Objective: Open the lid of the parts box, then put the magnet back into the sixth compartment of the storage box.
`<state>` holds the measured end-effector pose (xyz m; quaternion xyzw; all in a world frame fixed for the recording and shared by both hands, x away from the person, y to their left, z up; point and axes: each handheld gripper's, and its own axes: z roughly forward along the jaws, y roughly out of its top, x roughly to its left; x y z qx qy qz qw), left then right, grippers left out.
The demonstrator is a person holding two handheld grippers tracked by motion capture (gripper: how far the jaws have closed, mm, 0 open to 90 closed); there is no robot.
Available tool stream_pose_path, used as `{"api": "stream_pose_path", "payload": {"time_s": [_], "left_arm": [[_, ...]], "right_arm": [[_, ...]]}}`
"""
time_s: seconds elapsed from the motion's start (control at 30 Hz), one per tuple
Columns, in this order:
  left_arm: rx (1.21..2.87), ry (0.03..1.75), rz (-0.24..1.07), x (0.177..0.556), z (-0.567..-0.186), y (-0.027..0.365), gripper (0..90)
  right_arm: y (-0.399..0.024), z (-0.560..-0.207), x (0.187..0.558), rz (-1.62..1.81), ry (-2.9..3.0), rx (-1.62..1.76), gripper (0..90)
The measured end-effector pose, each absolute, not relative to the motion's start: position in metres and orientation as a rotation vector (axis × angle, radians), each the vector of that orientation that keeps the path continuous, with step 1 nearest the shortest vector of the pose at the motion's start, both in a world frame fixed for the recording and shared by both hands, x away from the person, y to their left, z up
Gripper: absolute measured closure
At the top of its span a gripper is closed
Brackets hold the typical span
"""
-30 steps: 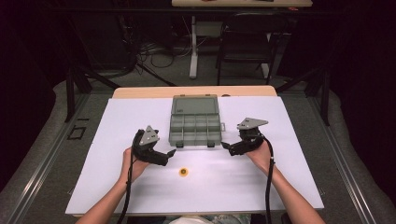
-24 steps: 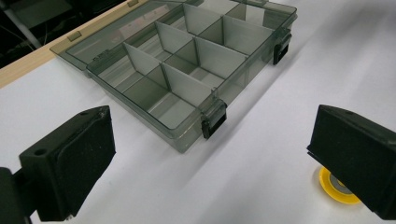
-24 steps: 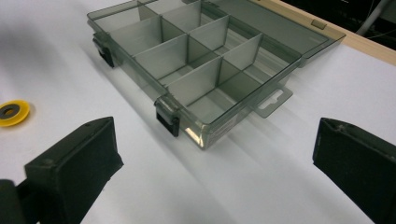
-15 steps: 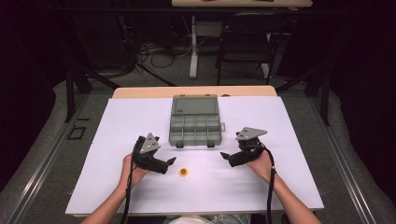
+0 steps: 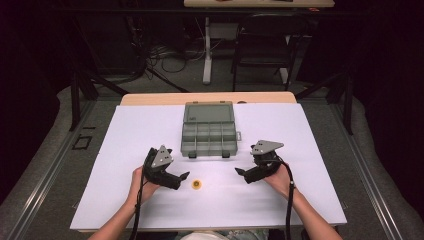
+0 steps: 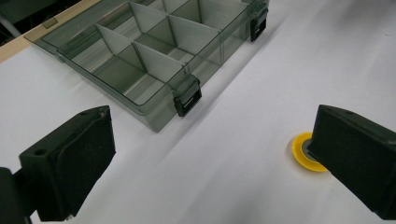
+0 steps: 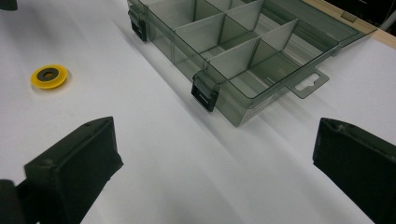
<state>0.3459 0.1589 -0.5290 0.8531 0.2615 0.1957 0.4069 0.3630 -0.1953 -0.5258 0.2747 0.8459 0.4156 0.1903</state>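
Note:
A small yellow disc (image 5: 197, 185) with a dark centre lies flat on the white table, between my two grippers. My left gripper (image 5: 181, 177) is just left of it, open, jaws wide apart; in the left gripper view the yellow disc (image 6: 304, 152) peeks out beside the right jaw. My right gripper (image 5: 240, 174) is open too, right of the disc and well apart from it. A clear grey compartment box (image 5: 208, 132) with its lid folded back stands behind both grippers. In the right gripper view the compartment box (image 7: 236, 49) is ahead and the disc (image 7: 49, 76) lies at the far left.
The white table cover (image 5: 310, 150) spreads wide on both sides. The box has two black latches (image 6: 187, 96) on its near wall and several bare compartments. A wooden strip (image 5: 150, 98) edges the far side. Beyond it stand a chair (image 5: 262, 45) and table legs.
Both grippers have drawn back from the box toward the near edge of the table. The left one now sits close beside the yellow disc. Box and disc stayed put.

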Motion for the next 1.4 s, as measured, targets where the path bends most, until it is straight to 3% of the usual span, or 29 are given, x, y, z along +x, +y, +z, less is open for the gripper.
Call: {"api": "stream_pose_path", "payload": {"time_s": [0.7, 1.07, 1.4], "left_arm": [[2.208, 0.632, 0.512, 0.342, -0.531, 0.146, 0.2], [2.314, 0.592, 0.376, 0.341, -0.537, 0.130, 0.3], [2.376, 0.579, 0.342, 0.341, -0.544, 0.121, 0.3]], "right_arm": [[-0.191, -0.526, 0.362, 1.153, 2.386, 0.734, 0.0], [-0.189, -0.528, 0.362, 1.129, 2.399, 0.722, 0.0], [-0.190, -0.528, 0.362, 1.130, 2.398, 0.724, 0.0]]}}
